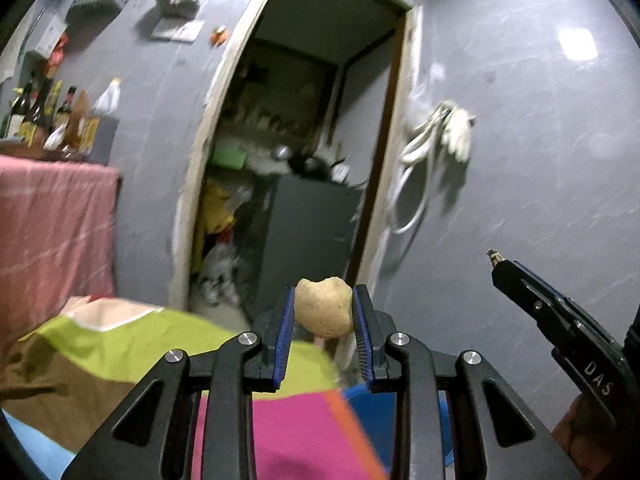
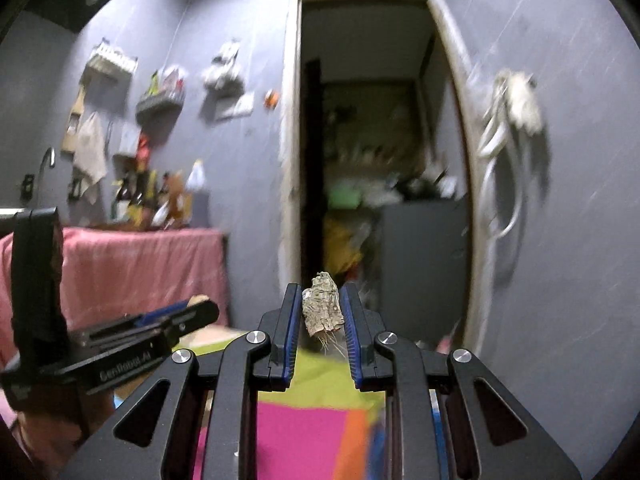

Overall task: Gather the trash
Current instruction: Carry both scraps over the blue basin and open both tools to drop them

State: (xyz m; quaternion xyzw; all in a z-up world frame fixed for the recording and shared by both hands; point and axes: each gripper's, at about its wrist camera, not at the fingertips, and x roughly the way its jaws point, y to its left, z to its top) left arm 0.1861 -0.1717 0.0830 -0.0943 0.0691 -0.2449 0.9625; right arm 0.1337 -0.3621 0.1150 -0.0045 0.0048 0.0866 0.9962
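The left gripper [image 1: 323,312] pinches a potato scrap [image 1: 323,307], the right gripper [image 2: 320,312] a dry fibrous scrap [image 2: 322,307]; either thin hold could slip mid-carry.

grey walls [image 1: 520,160], open doorway [image 1: 312,120], pink-draped counter [image 2: 140,264]

I see dim indoor light, motion blur smearing the grey wall [image 1: 520,160] and doorway [image 2: 368,120], edges fisheye-bent and vignetted.
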